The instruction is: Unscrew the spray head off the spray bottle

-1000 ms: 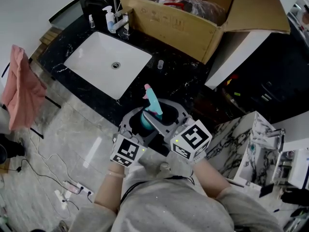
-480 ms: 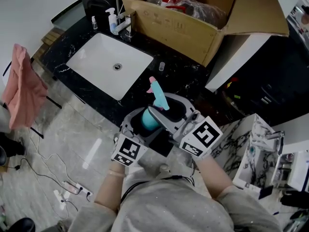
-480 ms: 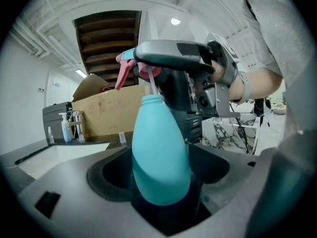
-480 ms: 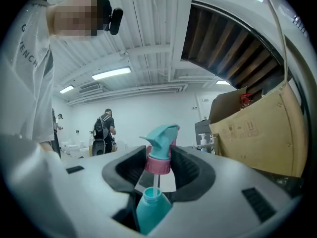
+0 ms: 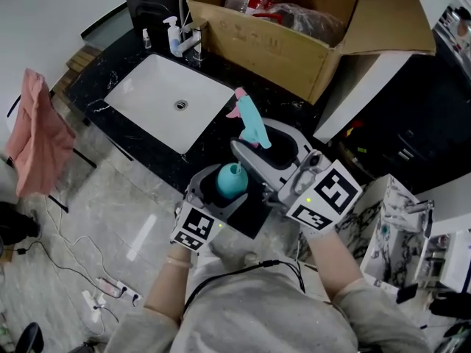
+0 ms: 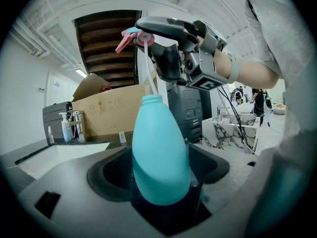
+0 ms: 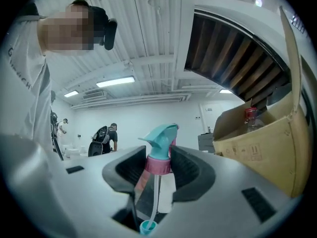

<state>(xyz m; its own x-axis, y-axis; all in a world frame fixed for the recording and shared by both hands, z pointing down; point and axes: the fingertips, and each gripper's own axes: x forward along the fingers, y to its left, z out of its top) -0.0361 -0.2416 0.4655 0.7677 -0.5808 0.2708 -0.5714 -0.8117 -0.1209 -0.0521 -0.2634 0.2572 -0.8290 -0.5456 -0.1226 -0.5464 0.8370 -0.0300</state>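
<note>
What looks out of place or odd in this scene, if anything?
Only the spray head: it is off the bottle, held above it in the right gripper, tube hanging down. The bottle's neck stands open in the left gripper. No spill shows.

The person wears a light grey, finely speckled top [image 5: 250, 316], and a thin black cable [image 5: 243, 265] loops across its front. Just beyond the top's sleeves, the left gripper [image 5: 229, 184] and the right gripper [image 5: 257, 141] are both pale grey shells with curved, black-lined jaws. The left white marker cube [image 5: 195, 230] and the right white marker cube [image 5: 329, 195] bear black square patterns, the right one showing small green lights.
</note>
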